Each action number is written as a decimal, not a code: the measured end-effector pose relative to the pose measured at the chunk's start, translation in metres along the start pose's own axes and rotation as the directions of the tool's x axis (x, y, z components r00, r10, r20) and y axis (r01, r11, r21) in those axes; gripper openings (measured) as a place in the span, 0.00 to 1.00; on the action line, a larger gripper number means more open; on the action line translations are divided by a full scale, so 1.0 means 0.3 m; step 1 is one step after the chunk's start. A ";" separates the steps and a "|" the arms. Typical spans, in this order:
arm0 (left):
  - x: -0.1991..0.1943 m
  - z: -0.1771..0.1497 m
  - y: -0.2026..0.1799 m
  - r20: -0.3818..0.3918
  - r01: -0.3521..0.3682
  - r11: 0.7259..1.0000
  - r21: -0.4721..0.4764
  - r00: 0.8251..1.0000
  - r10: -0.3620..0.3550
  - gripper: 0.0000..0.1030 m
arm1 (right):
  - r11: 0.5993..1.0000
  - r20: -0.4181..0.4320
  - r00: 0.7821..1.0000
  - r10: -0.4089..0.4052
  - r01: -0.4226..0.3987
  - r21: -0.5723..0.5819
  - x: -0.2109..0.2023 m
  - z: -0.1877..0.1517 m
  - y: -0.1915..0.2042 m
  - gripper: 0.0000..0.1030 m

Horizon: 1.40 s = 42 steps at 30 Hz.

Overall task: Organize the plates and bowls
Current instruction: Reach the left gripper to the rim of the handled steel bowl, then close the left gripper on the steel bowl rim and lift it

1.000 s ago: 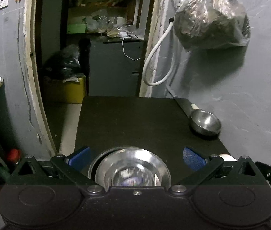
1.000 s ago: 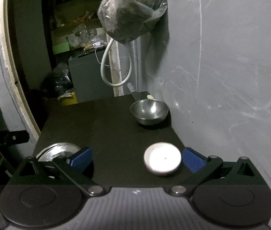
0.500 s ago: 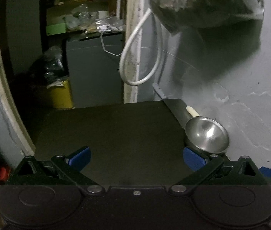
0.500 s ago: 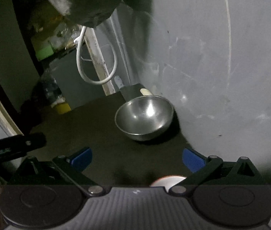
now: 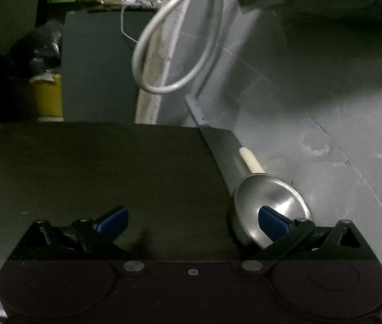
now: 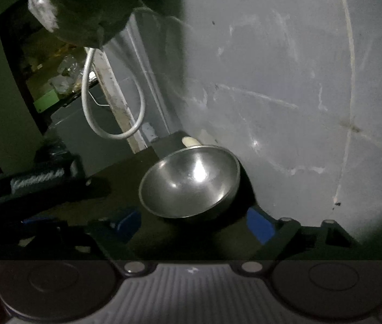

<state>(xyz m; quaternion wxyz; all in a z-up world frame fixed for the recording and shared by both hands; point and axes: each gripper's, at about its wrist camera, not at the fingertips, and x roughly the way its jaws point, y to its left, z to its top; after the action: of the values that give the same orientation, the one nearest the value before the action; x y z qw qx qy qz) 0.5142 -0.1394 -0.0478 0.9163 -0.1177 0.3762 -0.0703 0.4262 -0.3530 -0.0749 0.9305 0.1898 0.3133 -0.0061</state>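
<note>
1. At the far left of the left wrist view, a yellow bin (image 5: 48,95) stands on the floor behind the desk (image 5: 96,172), with dark bags heaped above it.
2. A grey cabinet (image 5: 96,62) stands just right of the bin, cluttered on top.
3. The desk is a dark flat surface that fills the middle of the view.
4. The left tool (image 5: 192,220) hangs low over the near part of the desk, its two blue-tipped fingers (image 5: 114,220) spread wide apart and holding nothing.
5. A white hose (image 5: 180,54) hangs in a loop down the door frame, above the far right corner of the desk.
6. A steel bowl (image 5: 270,197) sits at the right edge of the desk, close to the grey wall (image 5: 326,124); the left tool's right finger overlaps its rim in the picture, though contact cannot be told.
7. A cream handle (image 5: 250,160) lies just behind the bowl, along the wall.
8. In the right wrist view, the left tool's dark body (image 6: 37,183) shows at the left, beside the bowl.
9. The right tool (image 6: 193,225) faces the bowl (image 6: 189,182), fingers wide apart, one on either side of it and nearer the camera, with nothing gripped.
10. A stuffed plastic bag (image 6: 83,8) hangs high on the wall above the hose (image 6: 110,108).
</note>
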 end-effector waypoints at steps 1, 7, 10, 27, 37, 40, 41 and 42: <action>0.024 0.002 -0.010 -0.005 0.005 1.000 0.007 1.000 -0.005 0.99 | 1.000 -0.004 1.000 -0.002 0.002 0.008 0.010 0.001 -0.002 0.85; 0.125 0.016 -0.052 -0.055 0.058 0.998 0.040 0.997 -0.056 0.98 | 0.999 -0.011 1.000 0.008 -0.007 0.036 0.057 0.000 -0.017 0.84; 0.154 0.018 -0.058 -0.077 0.088 0.995 0.049 0.993 -0.084 0.88 | 0.999 -0.003 1.000 0.007 -0.007 0.038 0.068 0.002 -0.022 0.82; 0.203 0.003 -0.061 -0.214 0.112 0.989 0.100 0.973 -0.089 0.16 | 0.997 -0.028 0.999 0.028 -0.026 0.070 0.092 0.002 -0.053 0.72; 0.140 -0.031 -0.020 -0.212 0.107 0.989 0.103 0.974 -0.083 0.14 | 0.995 -0.070 0.995 0.070 -0.065 0.070 0.097 0.001 -0.049 0.44; 0.111 -0.045 -0.015 -0.209 0.096 0.990 0.105 0.975 -0.072 0.13 | 0.995 -0.084 0.994 0.075 -0.069 0.069 0.088 -0.002 -0.048 0.35; 0.098 -0.051 -0.013 -0.210 0.088 0.990 0.107 0.976 -0.064 0.13 | 0.995 -0.093 0.992 0.080 -0.073 0.071 0.084 -0.005 -0.050 0.34; 0.084 -0.057 -0.009 -0.208 0.081 0.991 0.107 0.976 -0.057 0.14 | 0.994 -0.104 0.991 0.083 -0.076 0.073 0.080 -0.009 -0.050 0.32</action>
<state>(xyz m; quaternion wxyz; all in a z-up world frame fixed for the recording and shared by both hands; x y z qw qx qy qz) 0.5199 -0.1504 -0.0759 0.8749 -0.0701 0.4596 -0.1353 0.4419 -0.3634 -0.0961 0.9049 0.2340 0.3543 0.0304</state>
